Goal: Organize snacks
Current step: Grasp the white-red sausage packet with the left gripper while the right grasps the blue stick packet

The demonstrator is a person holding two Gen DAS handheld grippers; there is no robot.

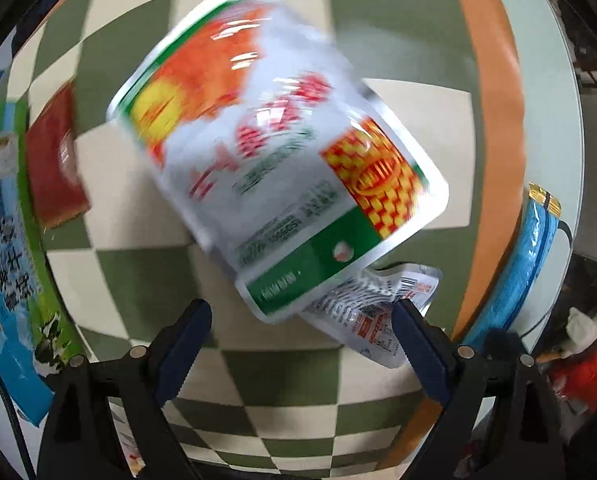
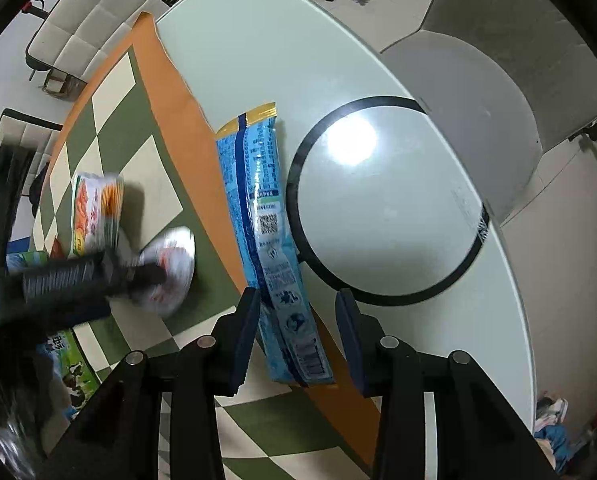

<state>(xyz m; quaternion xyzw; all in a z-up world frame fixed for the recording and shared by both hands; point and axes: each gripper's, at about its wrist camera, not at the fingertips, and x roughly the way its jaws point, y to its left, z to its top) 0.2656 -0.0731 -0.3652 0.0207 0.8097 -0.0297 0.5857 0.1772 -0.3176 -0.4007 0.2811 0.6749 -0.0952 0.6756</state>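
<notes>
A white snack pouch with orange, yellow and green print [image 1: 274, 148] lies blurred on the checkered cloth, just ahead of my left gripper [image 1: 302, 344], which is open and empty. A small silver packet [image 1: 374, 312] lies partly under the pouch, by the right finger. My right gripper [image 2: 296, 344] is open, its jaws on either side of the near end of a long blue snack bag [image 2: 266, 236] lying on the cloth's orange border. The pouch [image 2: 94, 208] and the silver packet [image 2: 170, 264] also show in the right wrist view, behind the blurred left gripper handle.
A red packet [image 1: 54, 160] and a blue-green milk box [image 1: 6, 260] lie at the left of the checkered cloth [image 1: 258, 380]. The blue bag's edge [image 1: 526, 264] shows at the right. The round glass table has a black-ringed turntable [image 2: 386, 216]. Chairs stand beyond the table.
</notes>
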